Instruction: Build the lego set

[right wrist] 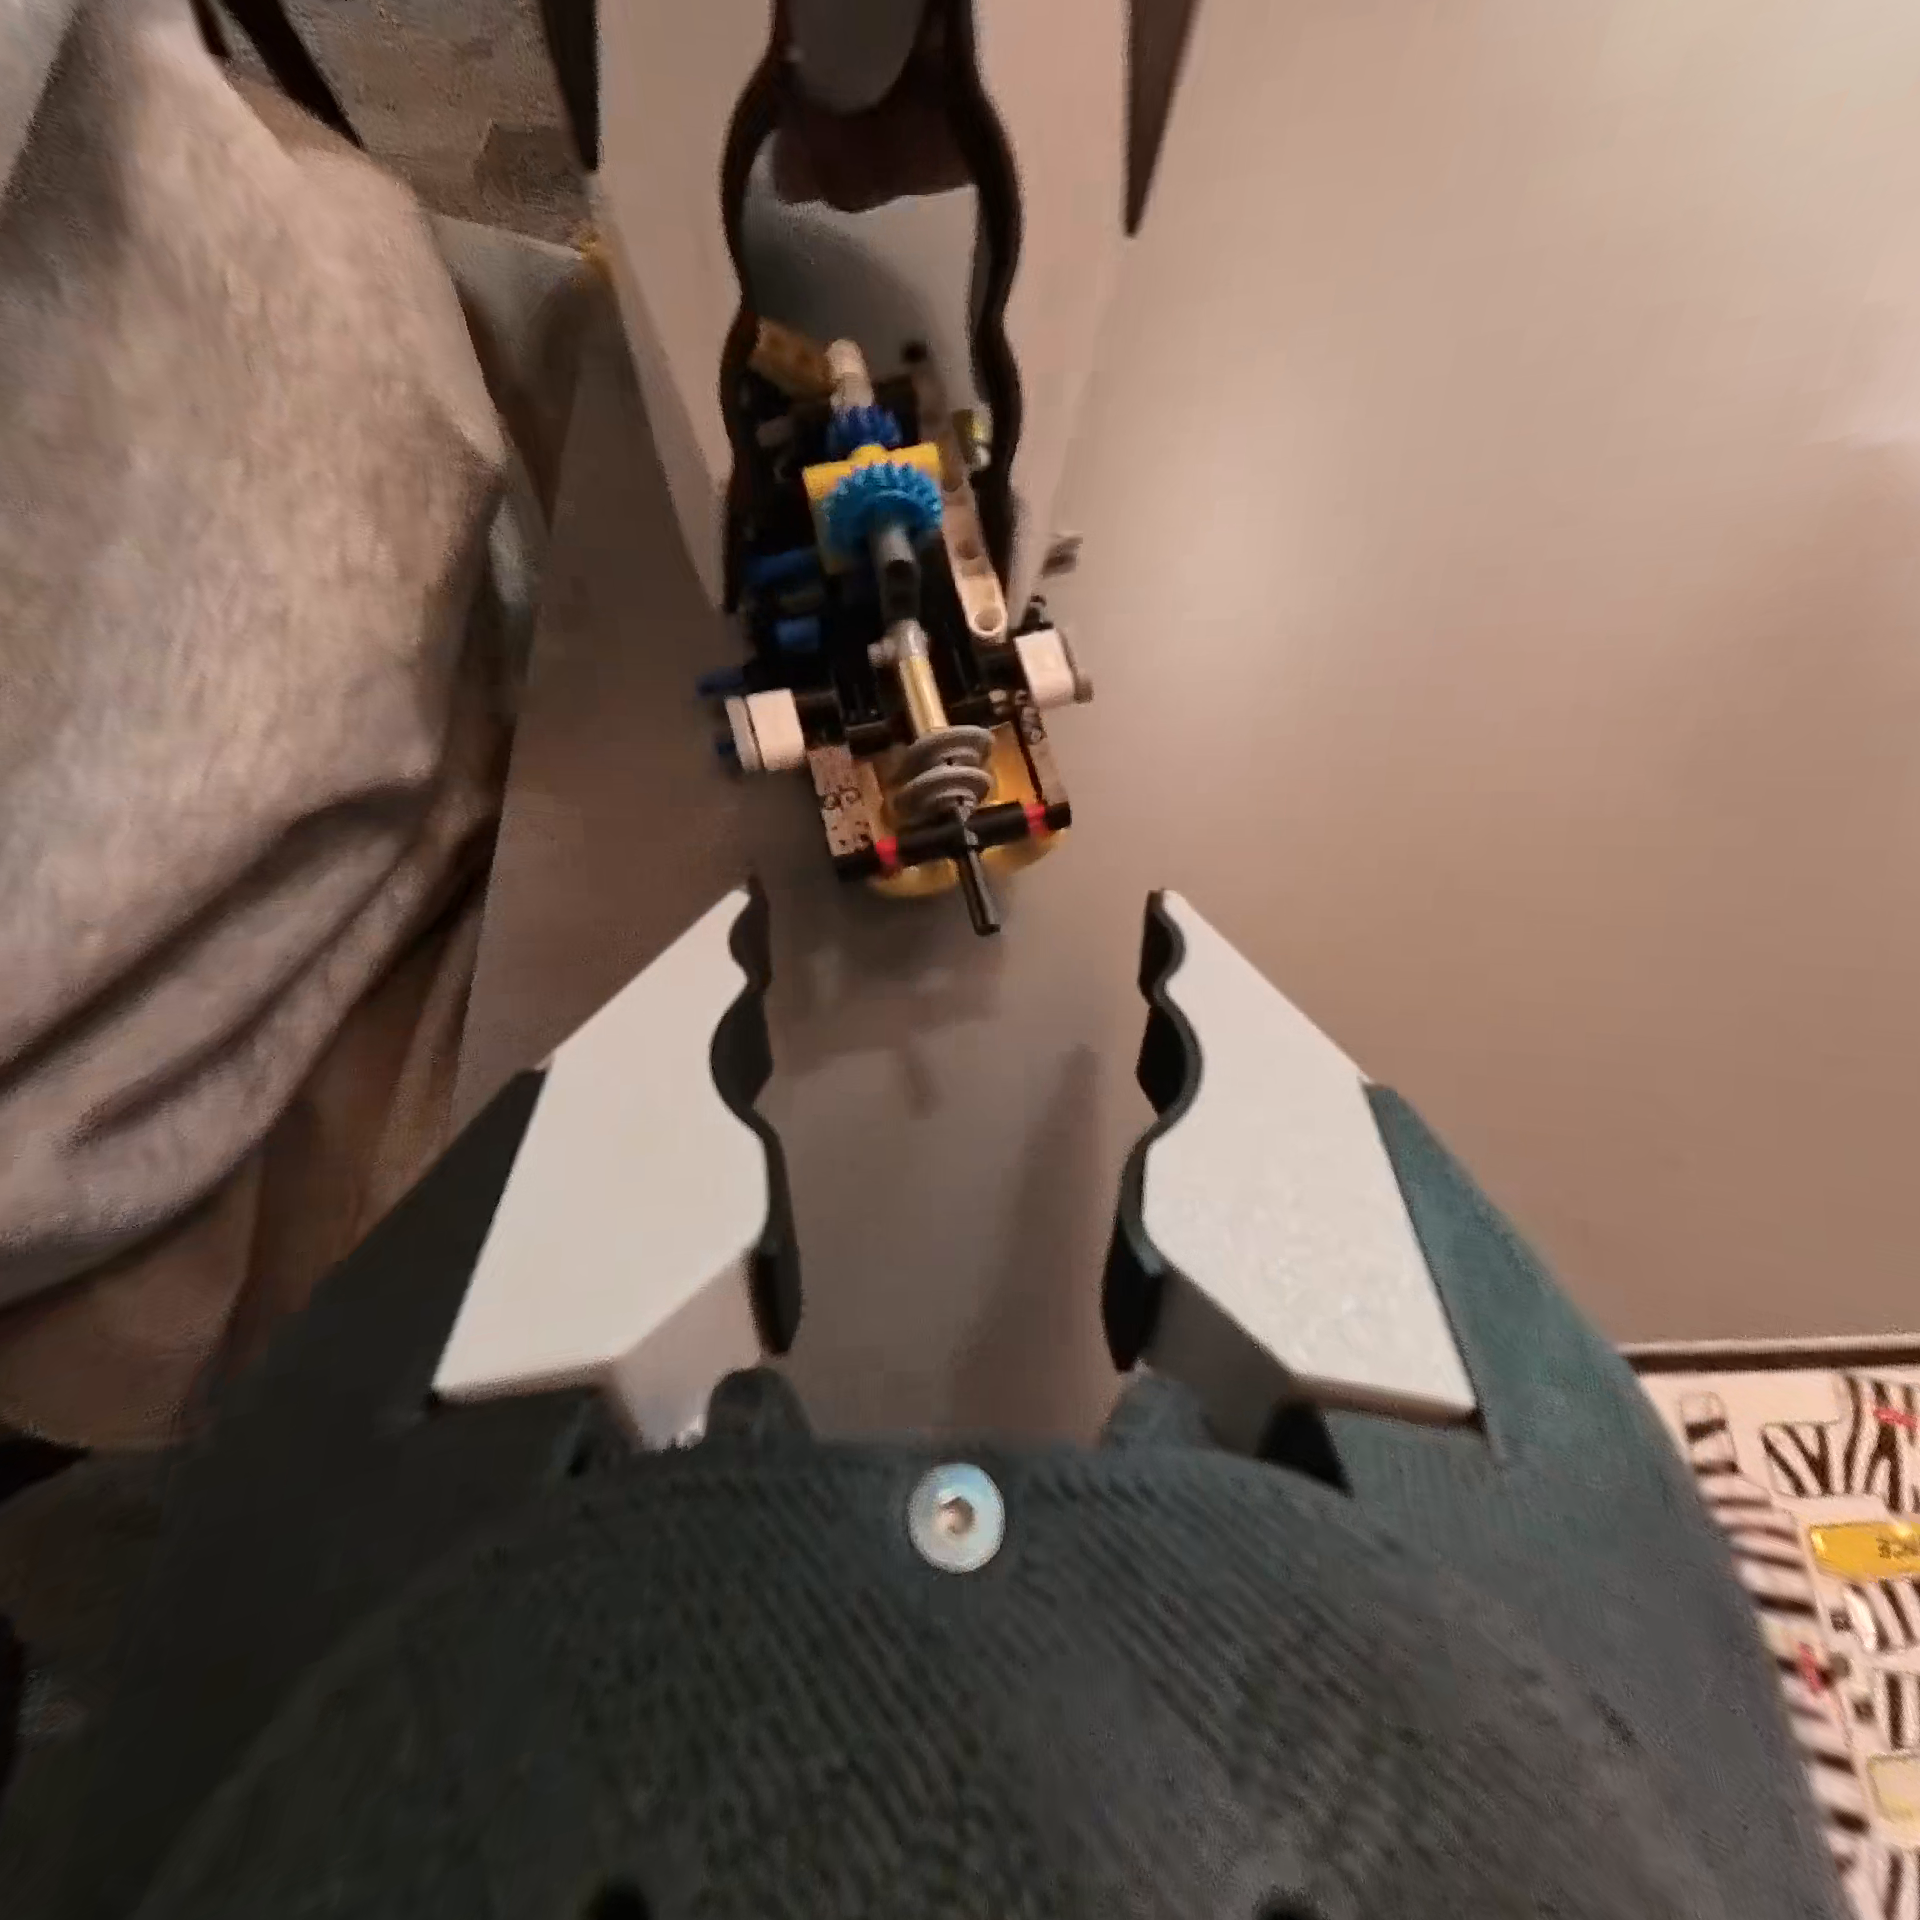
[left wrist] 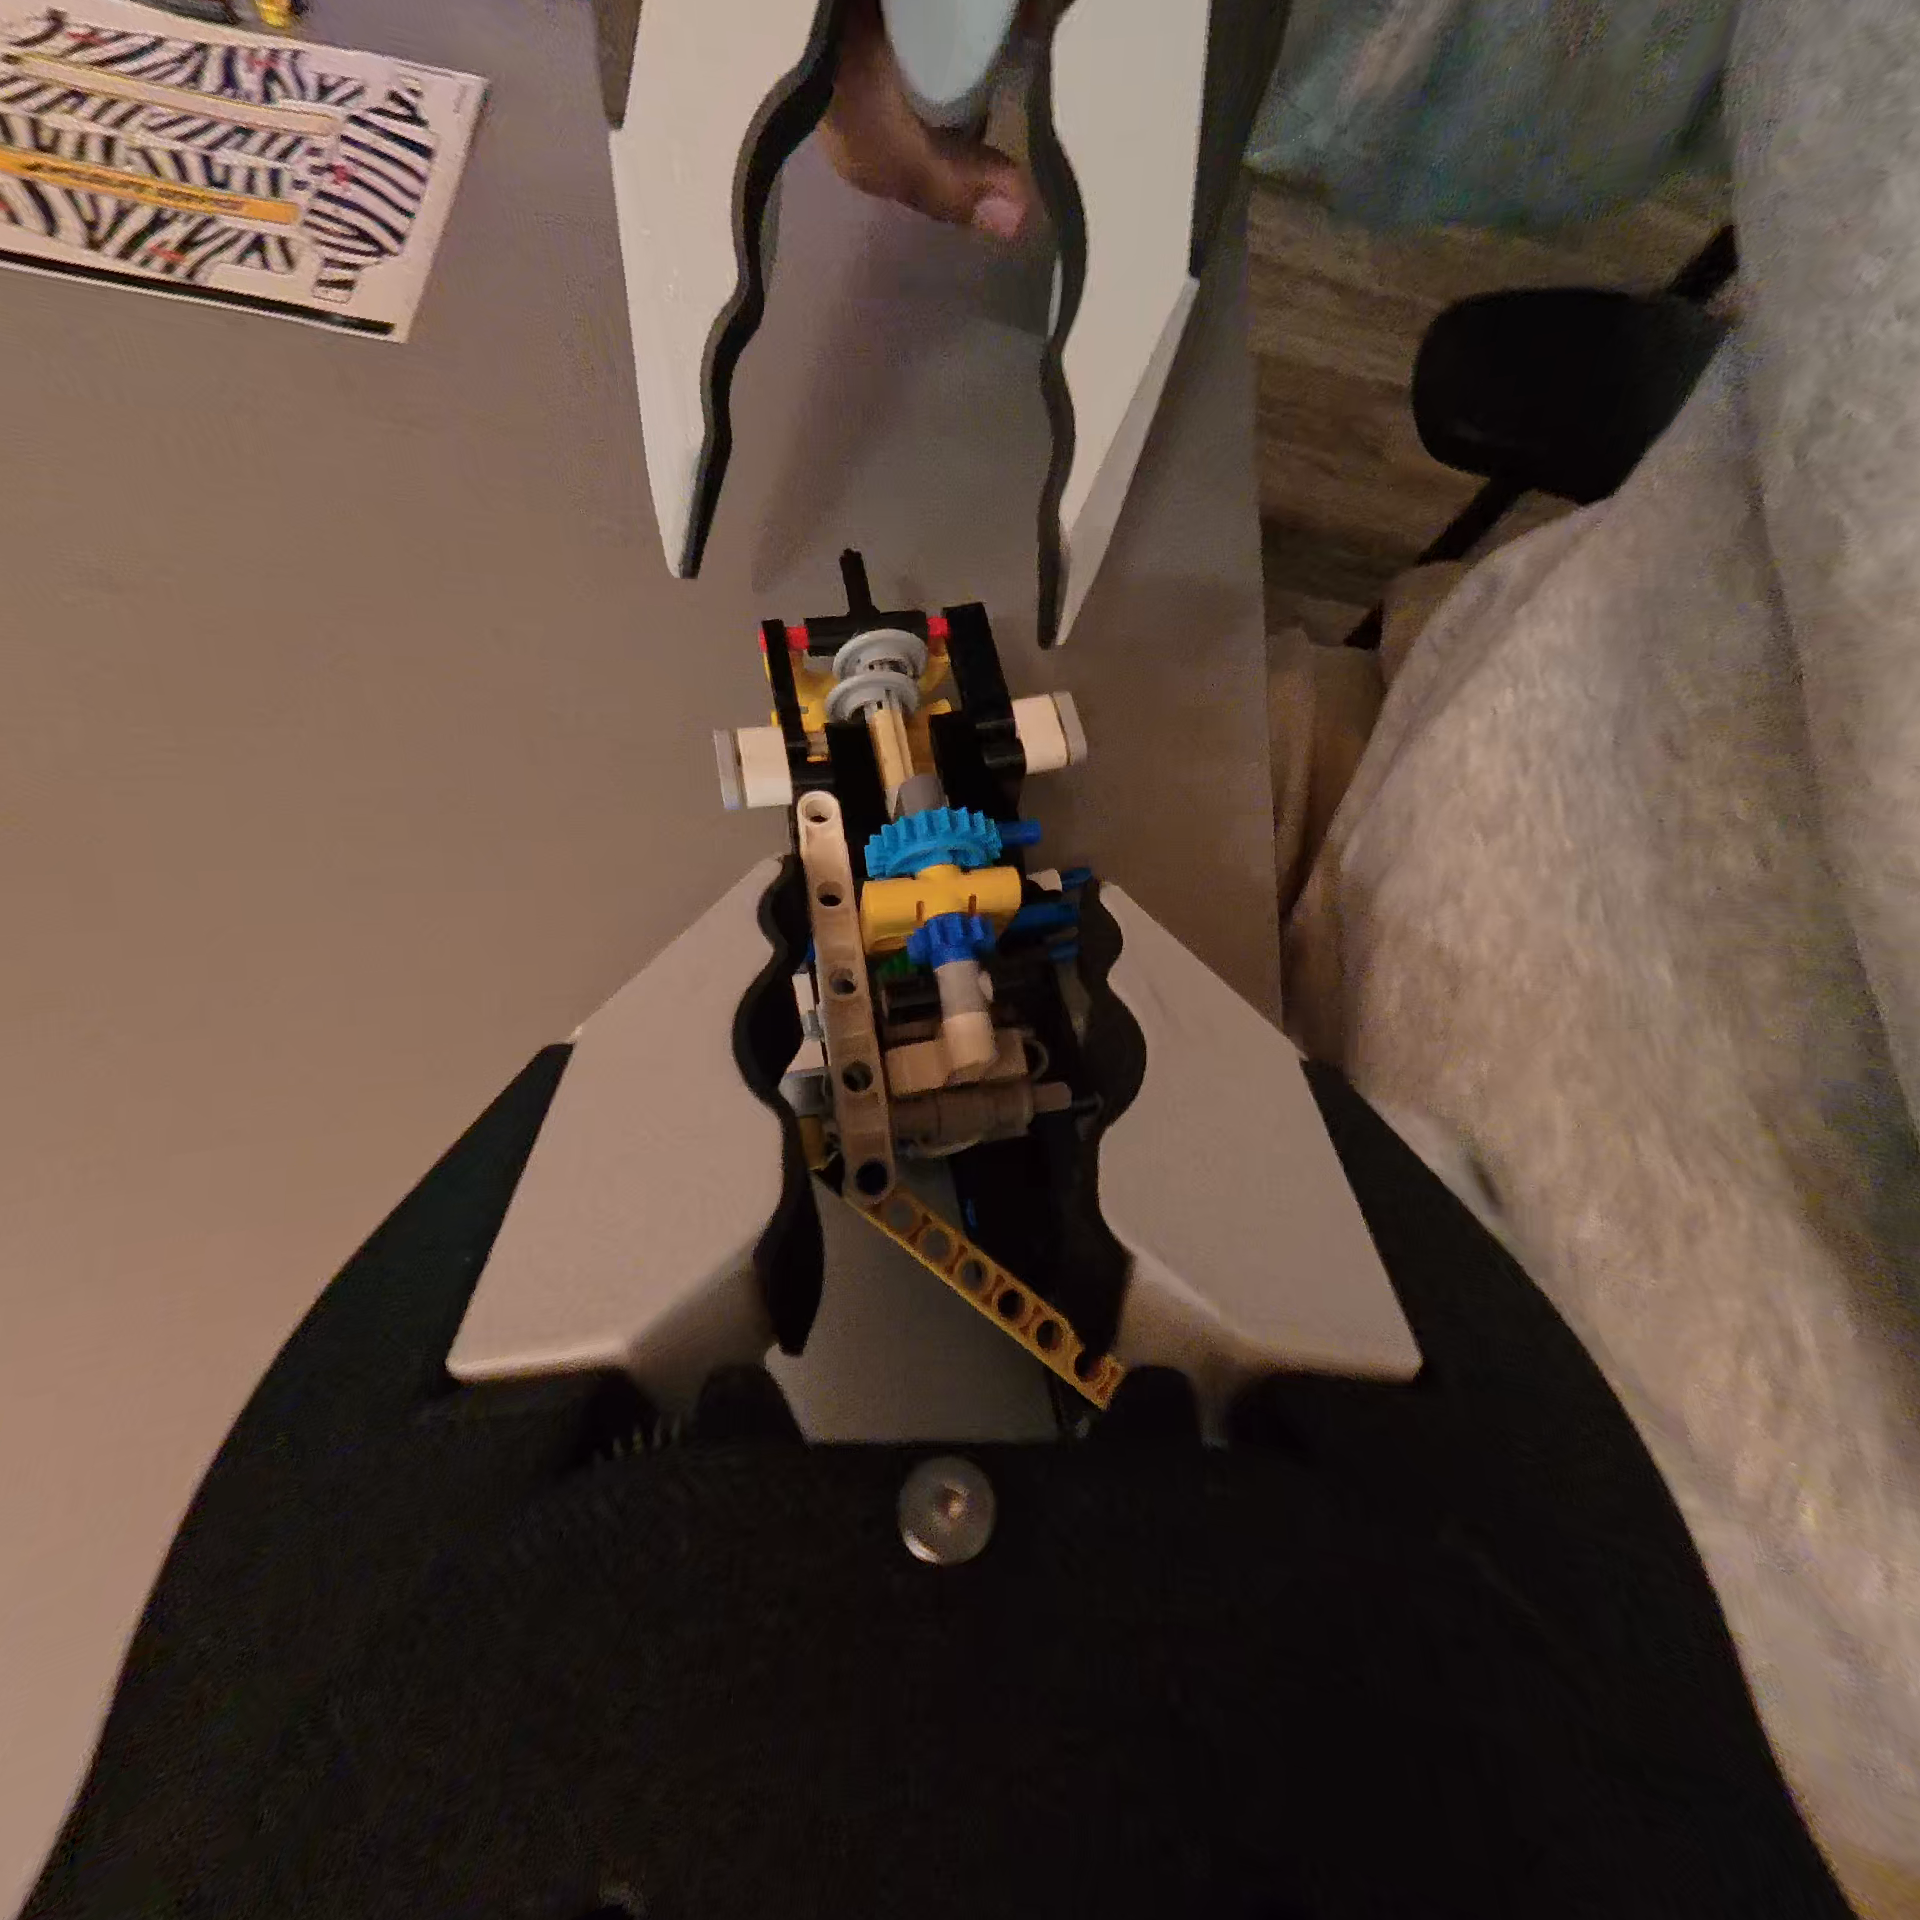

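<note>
Clearly the left claw (left wrist: 940,914) grips the rear half of the lego model (left wrist: 914,883), its wavy black pads pressed against the model's sides, while the front half sticks out past the fingertips above the desk (left wrist: 312,727). Facing it, the right claw (right wrist: 951,904) stands wide with nothing between its fingers, its tips just short of the black axle (right wrist: 977,878) that pokes from the model's nose. The left wrist view shows the tan holed beam (left wrist: 847,997) running along the model and a yellow holed beam (left wrist: 997,1294) slanting back toward the claw's base; the right wrist view hides the yellow beam almost wholly behind the far claw. That view instead shows the model's nose head-on, with two grey discs (right wrist: 943,774) on a brass-coloured shaft and red pins either side. Both views catch the light-blue toothed gear (left wrist: 930,842) on a yellow block, a darker blue gear behind it, and white stubs jutting left and right. A striped, zebra-patterned sticker sheet (left wrist: 208,166) lies flat on the smooth grey-brown desk, well apart from the model. Fuzzy grey fabric (left wrist: 1662,935) fills one edge of each view. Both claws have white, wedge-shaped fingers on a black, ridged, printed-looking body.
</note>
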`<state>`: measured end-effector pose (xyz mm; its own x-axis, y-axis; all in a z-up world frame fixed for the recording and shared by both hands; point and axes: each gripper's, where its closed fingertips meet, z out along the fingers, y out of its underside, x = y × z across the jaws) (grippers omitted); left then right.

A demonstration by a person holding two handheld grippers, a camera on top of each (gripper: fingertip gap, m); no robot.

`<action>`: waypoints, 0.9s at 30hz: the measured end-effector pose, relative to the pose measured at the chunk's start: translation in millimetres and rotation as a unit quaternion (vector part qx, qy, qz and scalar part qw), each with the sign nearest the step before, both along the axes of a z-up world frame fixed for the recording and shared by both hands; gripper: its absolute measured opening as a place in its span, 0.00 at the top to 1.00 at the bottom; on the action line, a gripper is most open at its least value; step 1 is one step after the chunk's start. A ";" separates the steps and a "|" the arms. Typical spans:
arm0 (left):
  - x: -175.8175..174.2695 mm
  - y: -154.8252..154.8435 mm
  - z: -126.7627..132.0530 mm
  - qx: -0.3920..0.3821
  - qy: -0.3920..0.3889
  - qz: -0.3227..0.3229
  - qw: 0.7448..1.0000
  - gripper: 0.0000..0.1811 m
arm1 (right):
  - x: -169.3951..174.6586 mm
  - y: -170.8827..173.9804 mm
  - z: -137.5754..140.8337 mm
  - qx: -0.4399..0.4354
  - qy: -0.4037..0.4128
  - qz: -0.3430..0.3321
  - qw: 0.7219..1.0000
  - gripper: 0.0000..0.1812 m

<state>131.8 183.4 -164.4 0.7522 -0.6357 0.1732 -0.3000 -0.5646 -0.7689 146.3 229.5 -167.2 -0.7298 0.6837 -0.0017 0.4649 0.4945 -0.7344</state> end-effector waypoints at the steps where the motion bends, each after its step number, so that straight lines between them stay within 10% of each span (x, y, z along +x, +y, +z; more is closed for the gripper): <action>1: -1.3 -0.8 -0.2 -0.001 -0.003 -0.015 1.000 0.71 | -0.4 -1.9 0.0 -0.004 0.003 0.010 1.000 0.62; 27: -10.7 1.7 -3.4 -0.011 -0.008 -0.086 0.996 0.72 | -8.7 -14.9 0.3 -0.023 -0.021 0.066 0.997 0.75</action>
<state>121.1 185.1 -167.9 0.6300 -0.7503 0.2003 -0.3808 -0.5233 -0.7624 137.6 214.5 -167.0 -0.8121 0.5801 -0.0638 0.4294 0.5199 -0.7384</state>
